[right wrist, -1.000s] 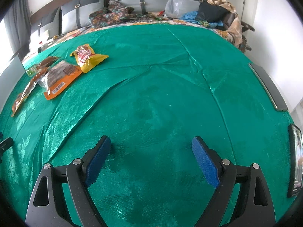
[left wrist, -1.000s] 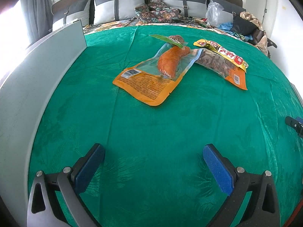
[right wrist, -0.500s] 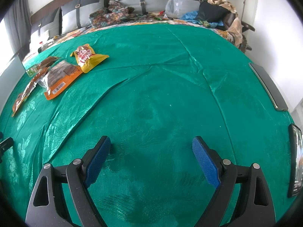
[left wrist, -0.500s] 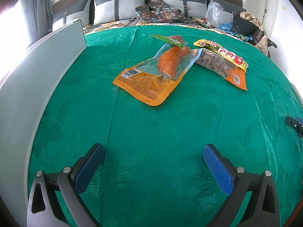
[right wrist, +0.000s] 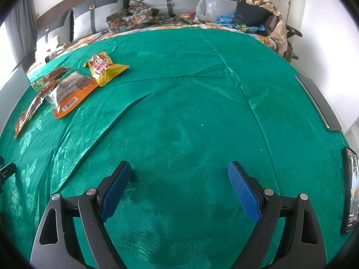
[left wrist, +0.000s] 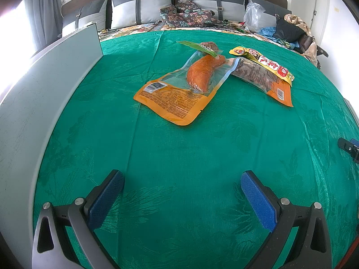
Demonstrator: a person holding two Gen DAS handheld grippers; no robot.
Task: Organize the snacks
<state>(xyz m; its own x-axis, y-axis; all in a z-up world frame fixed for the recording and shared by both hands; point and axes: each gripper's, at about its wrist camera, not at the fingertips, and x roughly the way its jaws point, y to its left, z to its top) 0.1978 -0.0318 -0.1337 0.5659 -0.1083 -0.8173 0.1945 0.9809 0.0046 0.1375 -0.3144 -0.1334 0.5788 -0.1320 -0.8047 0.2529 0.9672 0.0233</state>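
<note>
Two snack packs (left wrist: 179, 94) (left wrist: 267, 76), barcodes showing (print unreadable)

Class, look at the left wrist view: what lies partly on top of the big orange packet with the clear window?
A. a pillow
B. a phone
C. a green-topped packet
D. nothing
C: the green-topped packet overlaps the far end of the orange packet on the green cloth.

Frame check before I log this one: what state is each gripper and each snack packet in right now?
left gripper: open, empty, above the green cloth.
right gripper: open, empty.
chicken leg packet: sealed, lying flat, one end over the orange packet.
orange packet: flat, partly under its neighbours.
yellow packet: lying across the orange packet's far edge.
green-topped packet: flat, partly hidden.
</note>
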